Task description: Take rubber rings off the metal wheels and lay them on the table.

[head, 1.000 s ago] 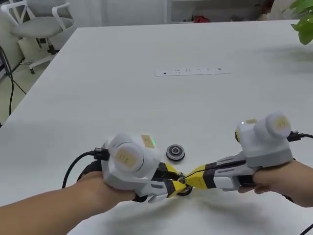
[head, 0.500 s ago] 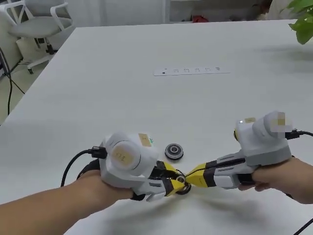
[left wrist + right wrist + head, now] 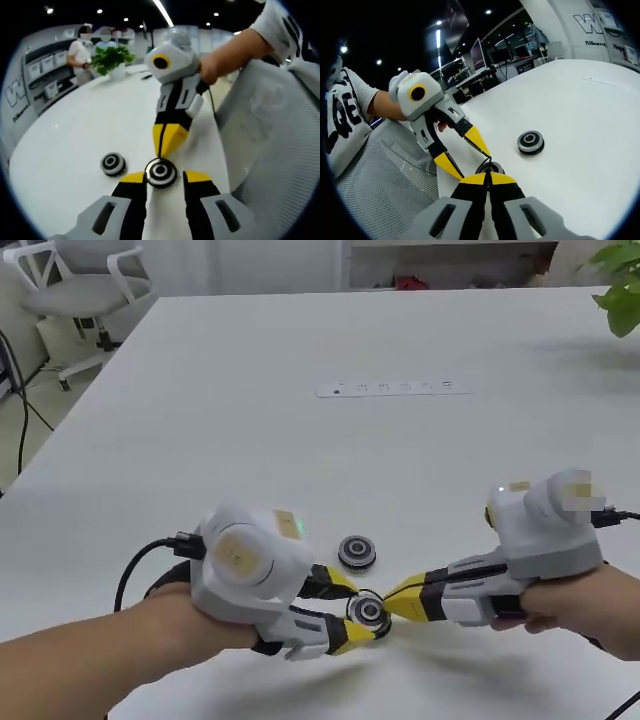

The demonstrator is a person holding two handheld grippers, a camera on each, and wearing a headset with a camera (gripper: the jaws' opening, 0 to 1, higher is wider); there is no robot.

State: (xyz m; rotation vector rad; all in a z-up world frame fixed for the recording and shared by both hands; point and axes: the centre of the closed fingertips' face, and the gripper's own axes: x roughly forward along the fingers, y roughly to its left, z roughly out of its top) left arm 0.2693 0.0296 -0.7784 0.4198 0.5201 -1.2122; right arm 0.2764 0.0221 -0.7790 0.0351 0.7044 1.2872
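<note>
A small metal wheel (image 3: 369, 612) with a black rubber ring is held just above the white table (image 3: 300, 440), near its front edge. My left gripper (image 3: 358, 610) grips it between its yellow tips; in the left gripper view the wheel (image 3: 161, 173) faces the camera between the left gripper (image 3: 164, 176) jaws. My right gripper (image 3: 388, 606) meets it from the right, its jaws together. In the right gripper view a thin black loop of rubber ring (image 3: 486, 162) is pinched at the right gripper (image 3: 487, 178) tips. A second wheel (image 3: 357, 551) lies flat on the table just beyond.
A white power strip (image 3: 392, 388) lies mid-table. An office chair (image 3: 80, 290) stands off the far left corner and a green plant (image 3: 620, 285) at the far right. A black cable (image 3: 140, 575) trails from the left gripper. Two people stand far back beside the plant (image 3: 110, 57).
The left gripper has rolled, so its jaws now stand one above the other with the wheel's face showing between them. The right gripper stays at the wheel's right side.
</note>
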